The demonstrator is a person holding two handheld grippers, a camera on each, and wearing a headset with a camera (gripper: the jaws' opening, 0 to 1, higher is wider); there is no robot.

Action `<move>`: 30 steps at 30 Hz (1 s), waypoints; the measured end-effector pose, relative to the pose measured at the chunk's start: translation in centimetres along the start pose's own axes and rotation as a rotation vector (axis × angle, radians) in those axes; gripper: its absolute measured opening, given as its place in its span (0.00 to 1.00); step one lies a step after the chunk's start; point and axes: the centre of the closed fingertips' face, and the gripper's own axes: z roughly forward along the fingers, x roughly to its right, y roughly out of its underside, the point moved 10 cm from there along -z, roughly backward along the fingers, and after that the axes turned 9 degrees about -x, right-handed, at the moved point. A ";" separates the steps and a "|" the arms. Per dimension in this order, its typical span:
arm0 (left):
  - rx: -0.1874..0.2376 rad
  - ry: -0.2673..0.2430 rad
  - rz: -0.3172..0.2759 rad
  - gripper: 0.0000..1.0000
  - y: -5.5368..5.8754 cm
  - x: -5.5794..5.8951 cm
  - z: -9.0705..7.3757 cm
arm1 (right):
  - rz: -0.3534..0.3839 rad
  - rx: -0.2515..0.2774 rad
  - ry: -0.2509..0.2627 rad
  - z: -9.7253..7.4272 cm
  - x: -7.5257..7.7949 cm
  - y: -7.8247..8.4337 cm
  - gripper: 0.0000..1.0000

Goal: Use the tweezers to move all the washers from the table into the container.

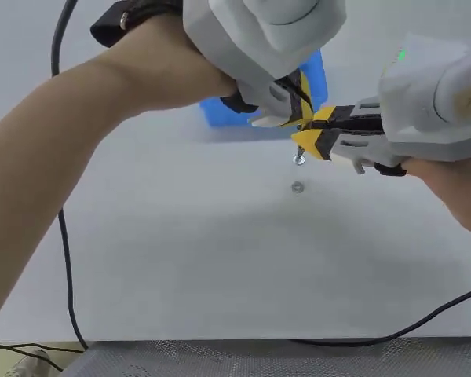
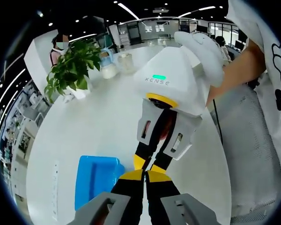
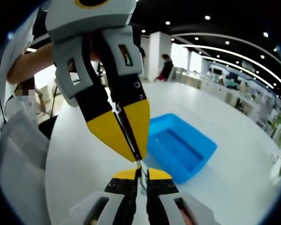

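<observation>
Both grippers meet over the white table (image 1: 220,259) and both are shut on the thin metal tweezers (image 1: 300,149). My left gripper (image 1: 294,118) reaches in from the upper left; my right gripper (image 1: 318,133) comes from the right. The tweezers' tip points down at a small washer (image 1: 299,160); I cannot tell whether it is pinched or lying on the table. Another washer (image 1: 297,187) lies just nearer me. The blue container (image 1: 220,110) stands behind the grippers. In the right gripper view my right gripper (image 3: 140,176) pinches the tweezers (image 3: 129,131) beside the container (image 3: 180,147). The left gripper (image 2: 145,177) has its yellow tips together.
A black cable (image 1: 67,267) runs down the table's left side and another (image 1: 408,326) crosses the front right corner. A potted plant (image 2: 70,68) stands far off on the table. People stand in the background of the hall.
</observation>
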 end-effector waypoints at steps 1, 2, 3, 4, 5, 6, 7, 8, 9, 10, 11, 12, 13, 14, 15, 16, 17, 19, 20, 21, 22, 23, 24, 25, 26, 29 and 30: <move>-0.003 0.000 0.003 0.00 0.0 0.0 -0.1 | -0.004 -0.001 -0.002 0.0 -0.1 -0.1 0.02; -0.004 0.000 0.004 0.00 0.0 0.1 -0.1 | -0.008 -0.002 -0.003 0.0 -0.1 -0.2 0.02; -0.005 -0.003 0.008 0.00 -0.2 0.1 -0.2 | -0.012 -0.002 -0.003 -0.1 -0.2 -0.3 0.02; -0.007 -0.006 0.012 0.00 -0.3 0.2 -0.4 | -0.022 -0.004 -0.002 -0.2 -0.2 -0.5 0.02; -0.008 -0.010 0.017 0.00 -0.3 0.3 -0.6 | -0.029 -0.007 -0.001 -0.3 -0.2 -0.7 0.02; -0.010 -0.015 0.023 0.00 -0.4 0.4 -0.9 | -0.037 -0.009 -0.003 -0.5 -0.2 -0.9 0.02; -0.008 -0.017 0.024 0.00 -0.3 0.4 -1.0 | -0.042 -0.009 -0.004 -0.6 -0.2 -1.1 0.02; -0.005 -0.018 0.022 0.00 -0.3 0.3 -1.3 | -0.048 -0.006 -0.007 -0.8 -0.3 -1.3 0.02; -0.003 -0.019 0.018 0.00 -0.3 0.2 -1.6 | -0.052 -0.004 -0.008 -0.9 -0.2 -1.5 0.02; 0.001 -0.020 0.012 0.00 -0.4 0.1 -2.0 | -0.057 0.000 -0.009 -1.0 -0.2 -1.7 0.02; 0.003 -0.022 0.010 0.00 -0.4 0.1 -2.2 | -0.061 0.005 -0.009 -1.1 -0.2 -1.9 0.02; 0.005 -0.024 0.008 0.00 -0.5 0.0 -2.4 | -0.064 0.012 -0.009 -1.2 -0.1 -2.1 0.02; 0.006 -0.029 0.007 0.00 -0.5 0.0 -2.7 | -0.065 0.015 -0.010 -1.3 -0.1 -2.3 0.02; 0.006 -0.031 0.006 0.00 -0.5 0.0 -2.8 | -0.067 0.018 -0.010 -1.3 -0.1 -2.5 0.02; 0.006 -0.036 0.007 0.00 -0.7 0.1 -3.2 | -0.072 0.022 -0.010 -1.3 0.0 -2.7 0.02; 0.005 -0.040 0.010 0.00 -0.7 0.1 -3.4 | -0.077 0.024 -0.009 -1.3 0.0 -2.8 0.02; 0.005 -0.047 0.015 0.00 -0.7 0.0 -3.7 | -0.085 0.028 -0.005 -1.3 0.1 -3.1 0.02; 0.005 -0.056 0.019 0.00 -0.8 -0.3 -4.0 | -0.090 0.037 -0.004 -1.5 0.2 -3.5 0.02; 0.007 -0.060 0.018 0.00 -0.8 -0.4 -4.2 | -0.091 0.043 -0.003 -1.5 0.3 -3.7 0.02; 0.010 -0.065 0.018 0.00 -0.8 -0.6 -4.3 | -0.092 0.048 0.000 -1.6 0.4 -3.9 0.02; 0.013 -0.072 0.017 0.00 -0.8 -0.7 -4.6 | -0.095 0.053 0.004 -1.6 0.6 -4.1 0.02; 0.016 -0.078 0.016 0.00 -0.7 -0.8 -4.8 | -0.097 0.055 0.006 -1.6 0.6 -4.1 0.02; 0.020 -0.085 0.014 0.00 -0.7 -1.0 -5.0 | -0.099 0.060 0.011 -1.6 0.8 -4.3 0.02; 0.021 -0.089 0.012 0.00 -0.6 -1.0 -5.0 | -0.102 0.063 0.014 -1.6 0.8 -4.5 0.02; 0.022 -0.092 0.011 0.00 -0.6 -1.1 -5.1 | -0.104 0.064 0.016 -1.6 0.8 -4.7 0.02; 0.021 -0.098 0.012 0.00 -0.6 -1.3 -5.3 | -0.113 0.069 0.019 -1.5 0.9 -5.0 0.02; 0.019 -0.101 0.015 0.00 -0.6 -1.4 -5.3 | -0.115 0.071 0.020 -1.5 1.0 -5.1 0.02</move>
